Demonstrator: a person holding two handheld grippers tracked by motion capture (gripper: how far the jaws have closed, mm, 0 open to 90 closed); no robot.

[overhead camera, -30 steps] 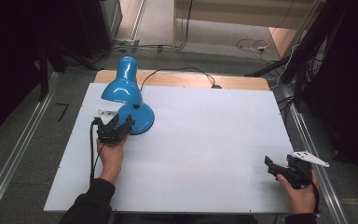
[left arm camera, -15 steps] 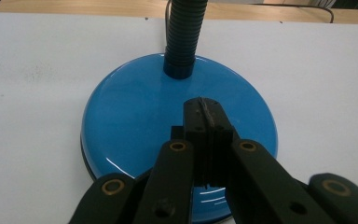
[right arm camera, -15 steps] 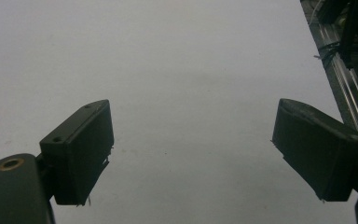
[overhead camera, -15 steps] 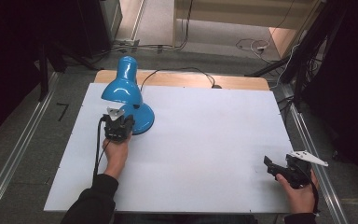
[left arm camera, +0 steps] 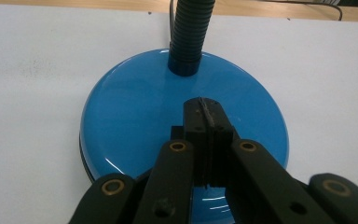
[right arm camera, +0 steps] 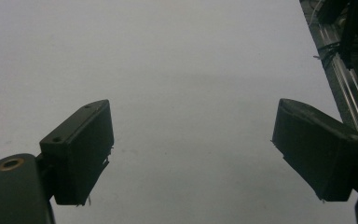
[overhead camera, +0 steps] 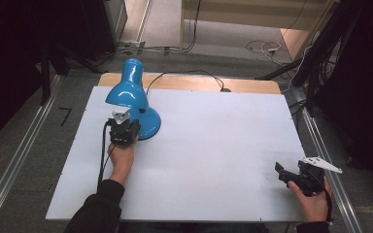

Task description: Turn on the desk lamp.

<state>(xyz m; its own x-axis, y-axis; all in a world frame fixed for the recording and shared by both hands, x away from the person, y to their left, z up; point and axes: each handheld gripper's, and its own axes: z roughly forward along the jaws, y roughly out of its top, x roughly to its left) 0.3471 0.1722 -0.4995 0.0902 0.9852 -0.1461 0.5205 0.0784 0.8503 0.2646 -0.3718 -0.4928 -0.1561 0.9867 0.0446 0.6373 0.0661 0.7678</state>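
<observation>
my left gripper has its jaws pressed flat together with nothing between them, tips just over the round base of the blue lamp, near its ribbed neck. the lamp stands at the far left of the white table. my right gripper waits wide open and empty, well apart from the lamp. i judge i'm about to press or nudge the base; the next move needs a gentle, steady push.

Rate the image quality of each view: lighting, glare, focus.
High view: white table evenly lit, surroundings very dark. Left gripper view: sharp, glossy highlights on the lamp base around the left gripper. Right gripper view: dim, greyish, right gripper slightly soft.
</observation>
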